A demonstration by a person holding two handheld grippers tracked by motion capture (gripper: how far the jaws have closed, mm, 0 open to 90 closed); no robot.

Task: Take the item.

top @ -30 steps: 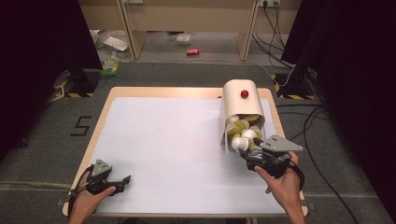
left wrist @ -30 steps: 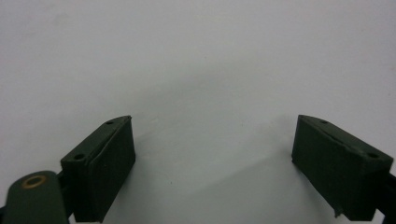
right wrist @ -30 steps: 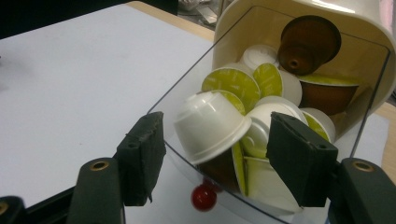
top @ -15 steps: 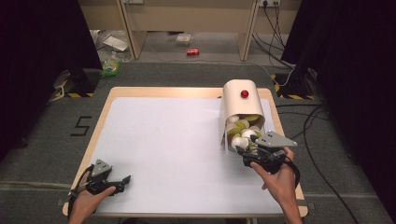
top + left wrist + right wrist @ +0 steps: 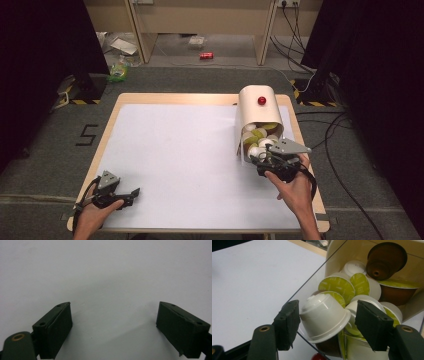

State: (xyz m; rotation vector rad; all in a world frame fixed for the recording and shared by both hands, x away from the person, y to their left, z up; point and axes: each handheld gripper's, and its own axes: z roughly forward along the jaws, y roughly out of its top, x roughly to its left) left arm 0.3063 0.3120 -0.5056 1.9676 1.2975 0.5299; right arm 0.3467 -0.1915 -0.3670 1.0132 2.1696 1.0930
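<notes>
1. The right hand-held gripper (image 5: 325, 322) sits at the open front of a cream capsule holder, jaws apart on either side of a white capsule (image 5: 323, 315). The left pad is at or nearly at the capsule's side; the right pad stands just clear of its rim, so the capsule is bracketed but not visibly clamped.
2. In the high view the right hand-held gripper (image 5: 261, 156) is held by the right hand (image 5: 294, 186) near the bench's right edge, its tips at the holder's mouth.
3. The white capsule lies tilted on a heap of green-lidded capsules (image 5: 336, 286) and more white ones, with a brown capsule (image 5: 385, 261) higher up at the back.
4. The capsule holder (image 5: 256, 116) stands on the bench's right side, a red knob (image 5: 261, 100) on top.
5. The left hand-held gripper (image 5: 131, 194), jaws wide apart with nothing between them, rests low over the bench's white surface (image 5: 175, 150) at the near left corner, held by the left hand (image 5: 92, 216), well apart from the holder.
</notes>
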